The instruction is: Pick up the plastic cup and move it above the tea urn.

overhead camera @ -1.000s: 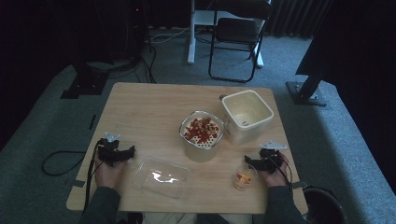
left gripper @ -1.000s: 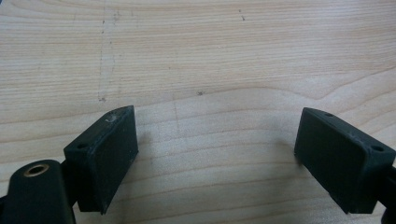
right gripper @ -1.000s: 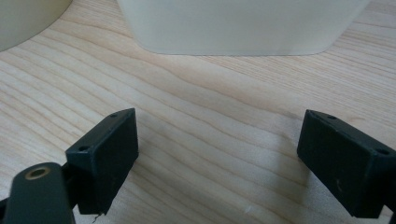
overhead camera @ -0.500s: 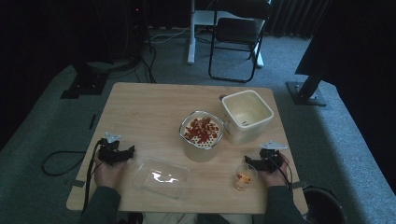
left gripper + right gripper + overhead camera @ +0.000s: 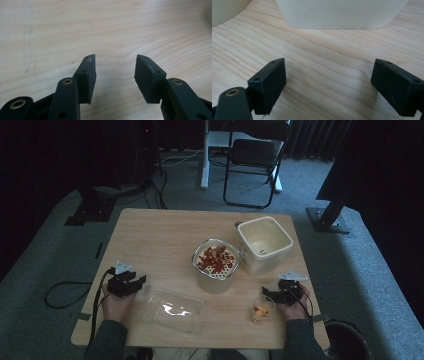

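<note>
My left gripper (image 5: pixel 136 282) rests at the table's near left, held by a hand. Its jaws (image 5: pixel 115 70) stand partly apart over bare wood with nothing between them; they have just been closing. My right gripper (image 5: pixel 274 293) sits at the near right, beside a small clear cup (image 5: pixel 262 310) with orange contents. It is open wide (image 5: pixel 328 82) and empty, facing the cream square tub (image 5: pixel 342 13). A perforated bowl of red pieces (image 5: pixel 216 261) stands mid-table, left of the cream tub (image 5: pixel 264 242).
A clear plastic lid (image 5: pixel 172 309) lies flat near the front edge between the two hands. The wooden table (image 5: pixel 160 237) has bare room across its far left half. A folding chair (image 5: pixel 252 155) and stand bases sit on the carpet beyond.
</note>
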`<control>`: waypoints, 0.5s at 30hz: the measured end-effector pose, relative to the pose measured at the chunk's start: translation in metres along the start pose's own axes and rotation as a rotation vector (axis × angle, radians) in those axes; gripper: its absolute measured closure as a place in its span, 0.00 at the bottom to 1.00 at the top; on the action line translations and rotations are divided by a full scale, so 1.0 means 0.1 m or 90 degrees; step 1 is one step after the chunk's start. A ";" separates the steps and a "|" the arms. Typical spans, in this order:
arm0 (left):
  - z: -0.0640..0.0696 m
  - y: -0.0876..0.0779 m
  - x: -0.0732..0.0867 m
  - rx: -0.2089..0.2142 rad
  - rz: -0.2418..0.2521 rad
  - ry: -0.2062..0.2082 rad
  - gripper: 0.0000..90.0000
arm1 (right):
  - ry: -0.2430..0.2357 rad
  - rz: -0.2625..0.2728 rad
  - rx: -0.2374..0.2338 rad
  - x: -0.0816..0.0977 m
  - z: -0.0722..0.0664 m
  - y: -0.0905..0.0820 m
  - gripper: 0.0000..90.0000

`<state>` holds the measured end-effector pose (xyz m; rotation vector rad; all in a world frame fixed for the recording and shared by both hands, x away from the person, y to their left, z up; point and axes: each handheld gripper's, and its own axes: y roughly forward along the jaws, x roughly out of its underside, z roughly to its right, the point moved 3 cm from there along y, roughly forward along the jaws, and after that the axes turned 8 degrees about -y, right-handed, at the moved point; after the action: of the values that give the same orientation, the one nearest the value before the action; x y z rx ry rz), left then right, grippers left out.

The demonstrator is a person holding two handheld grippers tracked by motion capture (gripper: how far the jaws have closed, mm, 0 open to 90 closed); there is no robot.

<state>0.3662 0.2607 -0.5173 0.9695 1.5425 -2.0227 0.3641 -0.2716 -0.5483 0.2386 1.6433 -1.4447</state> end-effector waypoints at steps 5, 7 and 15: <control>0.20 -0.23 -0.12 0.086 0.039 0.028 0.58 | 0.000 0.000 0.001 0.00 0.00 0.00 0.14; 0.29 -0.33 -0.15 0.114 0.054 0.032 0.58 | 0.001 0.000 0.001 0.00 0.00 0.00 0.14; 0.53 -0.50 -0.10 0.172 0.035 0.068 0.59 | 0.001 0.000 0.001 0.00 0.00 0.00 0.14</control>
<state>0.3240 0.2244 -0.4688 1.2254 1.2988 -2.2094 0.3639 -0.2717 -0.5483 0.2403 1.6430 -1.4468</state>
